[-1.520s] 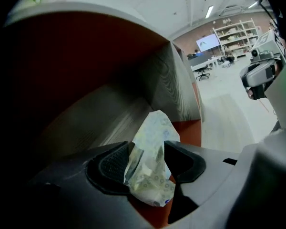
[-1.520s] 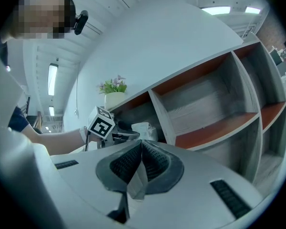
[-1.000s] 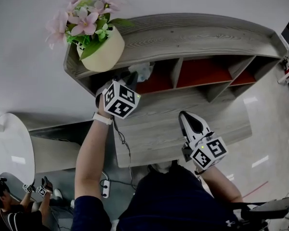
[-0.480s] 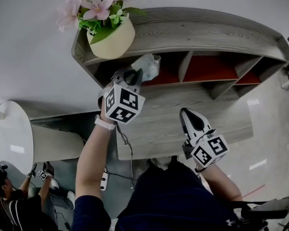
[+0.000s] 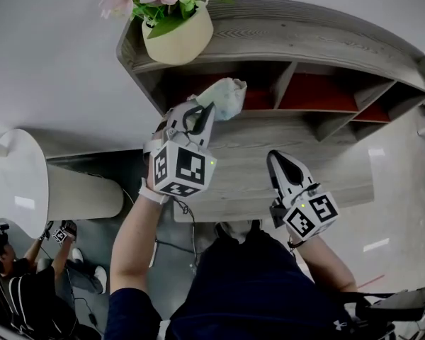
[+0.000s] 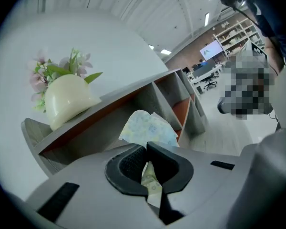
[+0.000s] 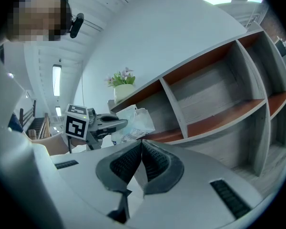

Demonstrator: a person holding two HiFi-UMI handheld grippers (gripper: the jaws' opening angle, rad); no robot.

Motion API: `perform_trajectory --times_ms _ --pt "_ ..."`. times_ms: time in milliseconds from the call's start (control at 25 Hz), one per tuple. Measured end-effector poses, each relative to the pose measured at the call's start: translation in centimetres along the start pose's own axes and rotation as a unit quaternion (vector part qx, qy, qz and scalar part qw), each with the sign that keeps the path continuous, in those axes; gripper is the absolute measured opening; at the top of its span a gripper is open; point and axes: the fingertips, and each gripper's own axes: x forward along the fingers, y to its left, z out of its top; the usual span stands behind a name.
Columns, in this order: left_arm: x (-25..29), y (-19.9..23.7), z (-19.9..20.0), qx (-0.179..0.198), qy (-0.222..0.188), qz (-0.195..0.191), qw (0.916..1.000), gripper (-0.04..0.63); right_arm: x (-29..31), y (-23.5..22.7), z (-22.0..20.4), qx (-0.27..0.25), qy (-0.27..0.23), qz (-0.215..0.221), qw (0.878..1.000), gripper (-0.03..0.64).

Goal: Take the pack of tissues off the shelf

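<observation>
The pack of tissues (image 5: 225, 98) is a crinkled pale wrapper with a faint print. It hangs in the air just in front of the leftmost compartment of the grey wooden shelf (image 5: 283, 30). My left gripper (image 5: 204, 113) is shut on its near edge. In the left gripper view the pack (image 6: 150, 127) sticks out beyond the pinched jaws of that gripper (image 6: 148, 168). My right gripper (image 5: 279, 163) hovers over the desk surface, shut on nothing. In the right gripper view, the right gripper (image 7: 141, 149) looks toward the held pack (image 7: 134, 120) and the shelf's bare compartments.
A cream pot of pink flowers (image 5: 178, 35) stands on the shelf top, right above the pack. The shelf sits on a grey wooden desk (image 5: 304, 147). A round white table (image 5: 14, 197) stands at the left. People sit low at the left (image 5: 21, 289).
My left gripper has drawn back from the leftmost compartment, bringing the tissue pack out with it and a little higher. The right gripper has stayed put.
</observation>
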Motion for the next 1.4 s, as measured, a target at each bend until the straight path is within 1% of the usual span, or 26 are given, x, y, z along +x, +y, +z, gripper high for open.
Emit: perform_trajectory --times_ms 160,280,560,600,760,1000,1120,1400 --pt "-2.2 -1.1 0.2 -0.014 -0.009 -0.001 0.9999 0.020 0.0 0.2 -0.3 0.001 0.003 0.005 1.000 0.012" --pt "-3.5 -2.2 -0.2 -0.020 -0.008 -0.002 0.9998 0.020 0.0 0.4 -0.7 0.003 0.006 0.008 1.000 0.012" --pt "-5.2 -4.6 -3.4 -0.062 0.013 0.003 0.9980 0.020 0.3 0.9 -1.3 0.006 0.014 0.017 1.000 0.012" --pt "-5.3 -4.9 -4.0 -0.061 0.018 0.005 0.9980 0.020 0.3 1.0 -1.3 0.006 0.015 0.018 1.000 0.012" --pt "-5.1 -6.7 -5.9 -0.033 0.040 0.008 0.9986 0.020 0.3 1.2 -1.4 0.004 0.019 0.020 1.000 0.012" --pt "-4.3 -8.6 -8.4 -0.044 0.054 0.004 0.9975 0.020 0.4 1.4 -1.4 0.001 0.020 0.019 1.000 0.012" --pt "-3.6 -9.3 -9.1 -0.042 0.056 0.005 0.9975 0.020 0.3 1.1 -1.5 0.003 0.023 0.012 1.000 0.012" --pt "-1.2 -11.3 -11.0 -0.052 0.063 -0.005 0.9967 0.020 -0.2 -0.2 -2.0 0.013 0.027 -0.009 1.000 0.012"
